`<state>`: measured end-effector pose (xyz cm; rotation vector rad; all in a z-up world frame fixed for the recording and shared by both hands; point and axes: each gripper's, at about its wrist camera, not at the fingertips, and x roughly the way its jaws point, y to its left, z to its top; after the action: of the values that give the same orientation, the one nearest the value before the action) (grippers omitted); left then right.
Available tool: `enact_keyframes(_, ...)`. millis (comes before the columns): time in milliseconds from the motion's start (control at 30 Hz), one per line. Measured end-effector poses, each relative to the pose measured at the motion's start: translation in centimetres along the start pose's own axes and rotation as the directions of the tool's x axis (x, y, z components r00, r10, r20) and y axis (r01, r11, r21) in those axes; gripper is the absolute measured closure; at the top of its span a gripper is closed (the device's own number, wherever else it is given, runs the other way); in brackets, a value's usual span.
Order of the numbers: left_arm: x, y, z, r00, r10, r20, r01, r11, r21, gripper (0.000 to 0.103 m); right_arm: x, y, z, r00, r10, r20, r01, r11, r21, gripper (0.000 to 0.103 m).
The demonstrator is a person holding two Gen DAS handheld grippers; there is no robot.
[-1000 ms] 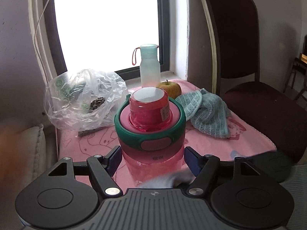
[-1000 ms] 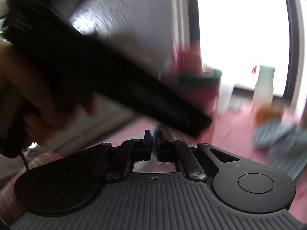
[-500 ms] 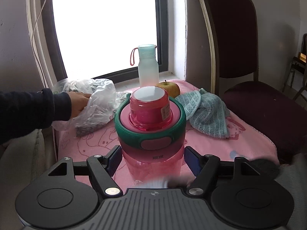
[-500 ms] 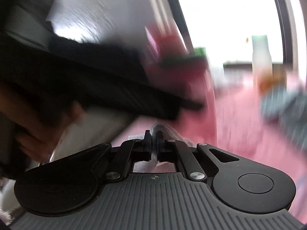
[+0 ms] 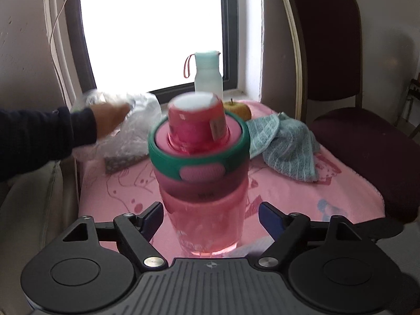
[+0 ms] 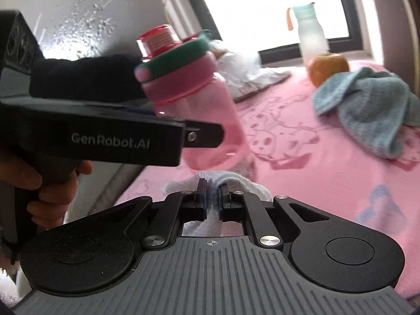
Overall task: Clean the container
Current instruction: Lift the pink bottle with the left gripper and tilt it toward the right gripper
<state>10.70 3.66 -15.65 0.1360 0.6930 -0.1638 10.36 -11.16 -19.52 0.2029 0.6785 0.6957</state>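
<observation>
Left gripper (image 5: pixel 210 216): fingers spread either side of the pink bottle (image 5: pixel 200 173), centre frame; contact with its wall cannot be told. In the right view the bottle (image 6: pixel 194 99) is tilted, its base above the pink tablecloth (image 6: pixel 328 162).

Right gripper (image 6: pixel 212 195): fingers pressed together, pinching a white cloth (image 6: pixel 236 181) just below the bottle's base.

Right of frame: teal towel (image 5: pixel 286 144), apple (image 5: pixel 237 110).

Upper centre: pale bottle (image 5: pixel 207 74).

Left of frame: hand (image 5: pixel 109 116) on a plastic bag (image 5: pixel 131 131).

A pink cartoon-printed cloth (image 5: pixel 302 191) covered the small table. On it lay a teal towel (image 5: pixel 287 145), an apple (image 5: pixel 240 110) and a crumpled plastic bag (image 5: pixel 131 128).
</observation>
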Motion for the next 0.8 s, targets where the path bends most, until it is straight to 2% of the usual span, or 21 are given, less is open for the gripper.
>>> enact_keyframes(167,1.1,-1.2,-0.2,0.999,0.045,-0.016,-0.044,0.999,0.002,0.016,-0.2,-2.0,0.2,1.000,-0.026,-0.002,0.026,0.999,0.032,0.094)
enact_keyframes(233,1.7,-1.6,-0.4,0.997,0.070,-0.018,-0.070,0.997,0.045,0.015,-0.7,-2.0,0.2,1.000,-0.017,-0.001,0.017,0.999,0.034,0.094)
enact_keyframes(333,2.4,-1.4,-0.9,0.998,0.063,-0.019,-0.061,0.994,0.086,0.015,-0.8,-1.8,0.1,1.000,0.002,-0.008,-0.002,1.000,0.023,0.093)
enact_keyframes(567,2.8,0.4,-0.9,0.999,-0.038,0.018,0.037,0.997,0.068,0.015,1.4,-1.6,0.2,0.992,0.101,-0.076,-0.101,0.995,0.006,0.094)
enact_keyframes(733,3.0,1.7,-0.9,0.993,-0.112,0.046,0.109,0.992,0.056,0.015,2.9,-1.7,1.3,0.985,0.152,-0.075,-0.151,0.988,0.018,0.094)
enact_keyframes(800,3.6,1.5,-0.9,0.993,-0.113,0.031,0.111,0.992,0.067,0.016,3.3,-1.7,1.5,0.984,0.157,-0.080,-0.156,0.988,0.022,0.094)
